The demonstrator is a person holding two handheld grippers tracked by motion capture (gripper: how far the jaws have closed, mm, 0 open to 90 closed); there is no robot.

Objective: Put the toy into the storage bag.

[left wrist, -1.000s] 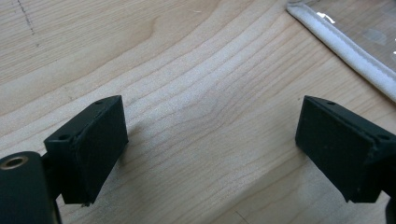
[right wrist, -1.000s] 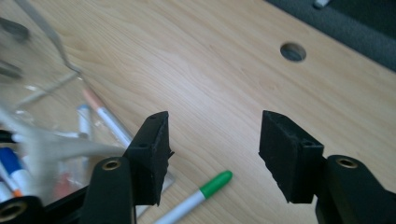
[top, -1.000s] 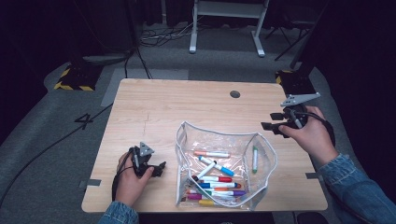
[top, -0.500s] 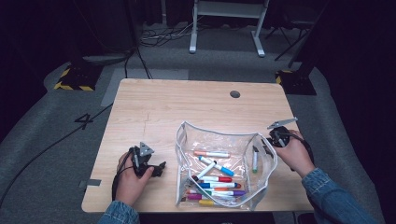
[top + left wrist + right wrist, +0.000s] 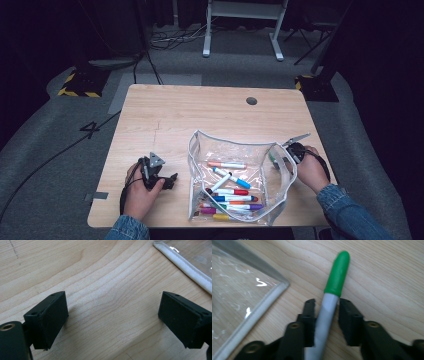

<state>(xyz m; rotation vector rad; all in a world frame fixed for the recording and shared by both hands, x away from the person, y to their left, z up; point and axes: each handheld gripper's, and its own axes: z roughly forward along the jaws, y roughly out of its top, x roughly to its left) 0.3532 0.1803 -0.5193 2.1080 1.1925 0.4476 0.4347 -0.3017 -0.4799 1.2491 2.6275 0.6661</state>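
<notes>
On the wooden table, the right tool has just closed around a green-capped marker; the left tool is spread.

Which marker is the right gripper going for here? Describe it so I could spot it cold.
On the wooden table, find the clear pouch full of markers. Just outside its right edge the green-capped marker lies alone on bare wood, its grey barrel between the jaws of the right gripper, which have just been closing. Every other marker lies inside the pouch.
</notes>
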